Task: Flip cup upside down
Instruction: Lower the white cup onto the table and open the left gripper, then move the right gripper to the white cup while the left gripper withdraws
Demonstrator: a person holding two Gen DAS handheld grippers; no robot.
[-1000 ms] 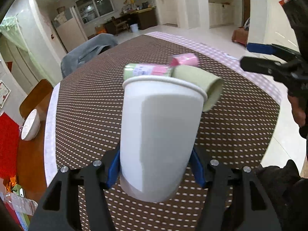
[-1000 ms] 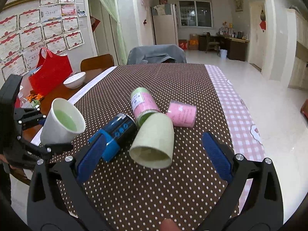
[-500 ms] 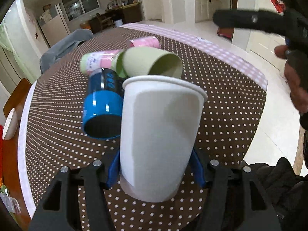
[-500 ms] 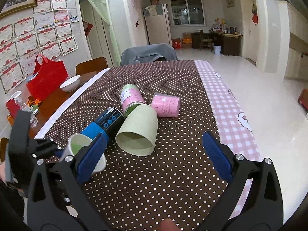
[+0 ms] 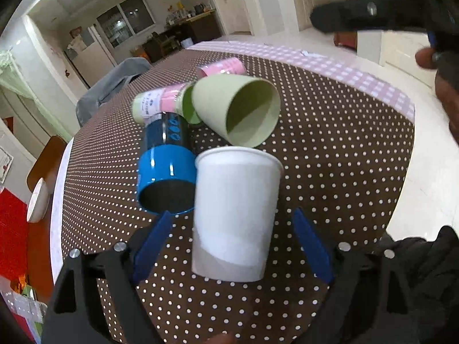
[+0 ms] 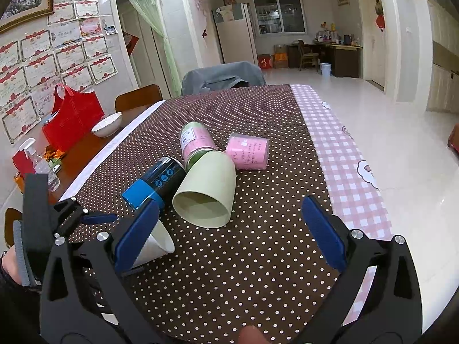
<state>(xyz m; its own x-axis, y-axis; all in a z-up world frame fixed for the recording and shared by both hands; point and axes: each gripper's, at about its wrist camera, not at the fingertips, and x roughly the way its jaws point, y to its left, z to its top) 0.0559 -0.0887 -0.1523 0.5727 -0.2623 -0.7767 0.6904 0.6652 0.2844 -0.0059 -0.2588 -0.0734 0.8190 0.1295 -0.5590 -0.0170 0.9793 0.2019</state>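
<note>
A white paper cup [image 5: 235, 215] lies between the blue pads of my left gripper [image 5: 229, 243], rim pointing away from the camera. The jaws stand wide apart with a gap on both sides of the cup. In the right wrist view the same cup [image 6: 156, 243] lies tilted on the dotted tablecloth behind my right gripper's left finger, with the left gripper [image 6: 86, 218] beside it. My right gripper [image 6: 226, 229] is open and empty above the table's near part, facing a pale green cup [image 6: 206, 192] on its side.
A blue and black can [image 5: 165, 166], a pink and green can [image 6: 198, 142] and a pink can [image 6: 248, 154] lie on their sides by the green cup [image 5: 238, 111]. A white bowl [image 6: 106, 124] and red bag [image 6: 71, 117] sit at the left. The table edge [image 6: 373, 200] is right.
My left gripper has gone from shut on the white cup to open. The cup has come down onto the tablecloth beside the blue can. My right gripper stays open.
</note>
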